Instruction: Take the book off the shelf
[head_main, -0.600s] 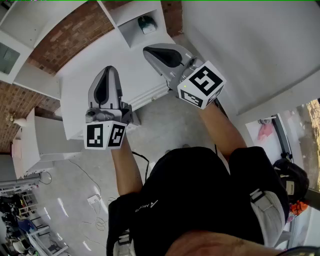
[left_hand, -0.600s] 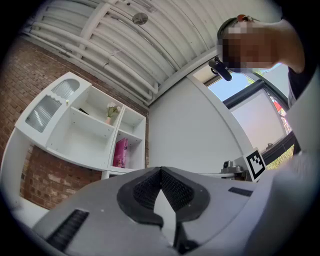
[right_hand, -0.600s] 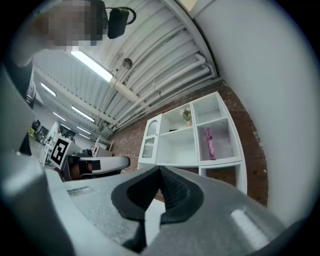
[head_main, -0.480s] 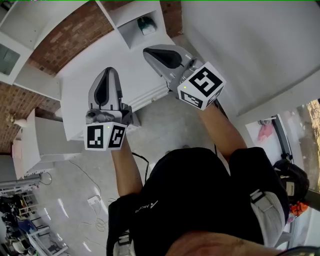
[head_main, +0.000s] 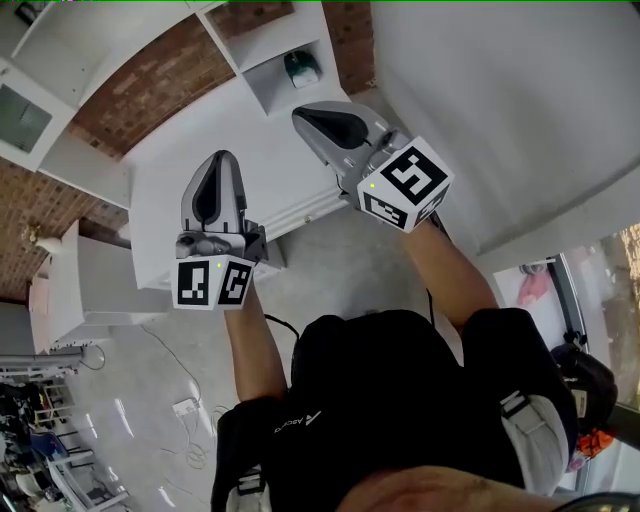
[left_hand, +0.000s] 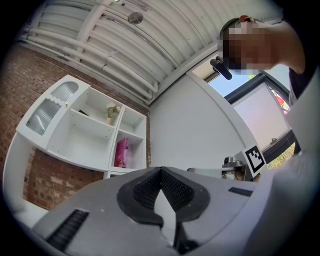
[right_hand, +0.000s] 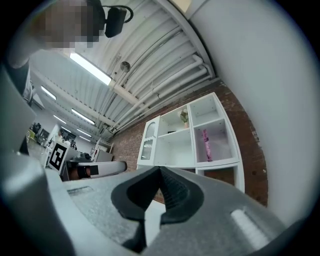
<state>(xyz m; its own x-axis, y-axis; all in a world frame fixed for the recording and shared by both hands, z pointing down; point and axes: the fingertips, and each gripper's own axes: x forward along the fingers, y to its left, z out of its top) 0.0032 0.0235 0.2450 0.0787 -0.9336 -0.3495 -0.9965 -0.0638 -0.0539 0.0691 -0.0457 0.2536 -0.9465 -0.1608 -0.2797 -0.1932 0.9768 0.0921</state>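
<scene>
A pink book (left_hand: 120, 152) stands upright in the lower right compartment of a white shelf unit (left_hand: 75, 145) against a brick wall; the right gripper view shows the book (right_hand: 206, 145) too. I cannot make it out in the head view. My left gripper (head_main: 222, 160) and right gripper (head_main: 300, 114) are held side by side in front of the shelf unit (head_main: 230, 130), well short of it. Both point at it, and the jaws of each meet at the tips with nothing between them, as seen for the left gripper (left_hand: 160, 171) and the right gripper (right_hand: 160, 170).
A small potted plant (left_hand: 111, 111) sits in the compartment above the book. The shelf's left part has a glass door (left_hand: 50, 107). A white wall (head_main: 500, 90) runs along the right. A low white cabinet (head_main: 90, 285) stands at the left, with cables (head_main: 190, 405) on the floor.
The head view has shifted a little, so the shelf sits slightly lower and nearer in the frame. Both grippers stay shut, side by side, and empty.
</scene>
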